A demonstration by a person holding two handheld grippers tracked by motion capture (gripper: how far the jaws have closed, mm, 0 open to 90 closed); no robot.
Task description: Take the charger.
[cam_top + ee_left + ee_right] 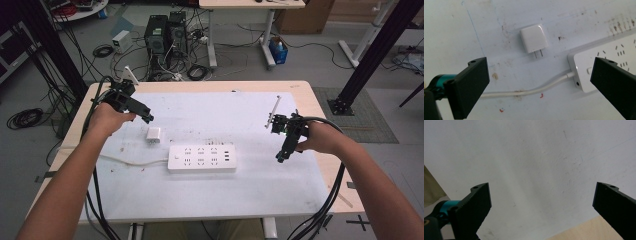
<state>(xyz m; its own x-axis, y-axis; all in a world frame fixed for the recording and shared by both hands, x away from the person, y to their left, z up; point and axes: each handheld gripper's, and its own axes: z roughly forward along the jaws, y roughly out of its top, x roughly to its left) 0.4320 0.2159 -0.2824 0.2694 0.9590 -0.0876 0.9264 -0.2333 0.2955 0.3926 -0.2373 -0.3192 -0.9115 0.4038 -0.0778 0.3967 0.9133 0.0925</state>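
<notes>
Fingers, left gripper (148,119): I read them as spread wide and released, nothing between them; in the left gripper view they frame the charger from either side.
Fingers, right gripper (280,157): released as well, wide apart over bare white mat (536,170), gripping nothing.
Charger (534,41): small white plug adapter lying flat on the mat, its two prongs pointing toward the power strip; in the high view (153,135) it sits just below and right of my left gripper, near the strip's upper left corner but apart from it.
Power strip (202,158): white, lying flat mid-worktop, sockets up, its white cable (529,91) running off to the left.
Worktop (300,90): pale wood, covered by the stained white mat.
Right hand (320,137): holds its gripper well to the right of the strip, pointing down.
</notes>
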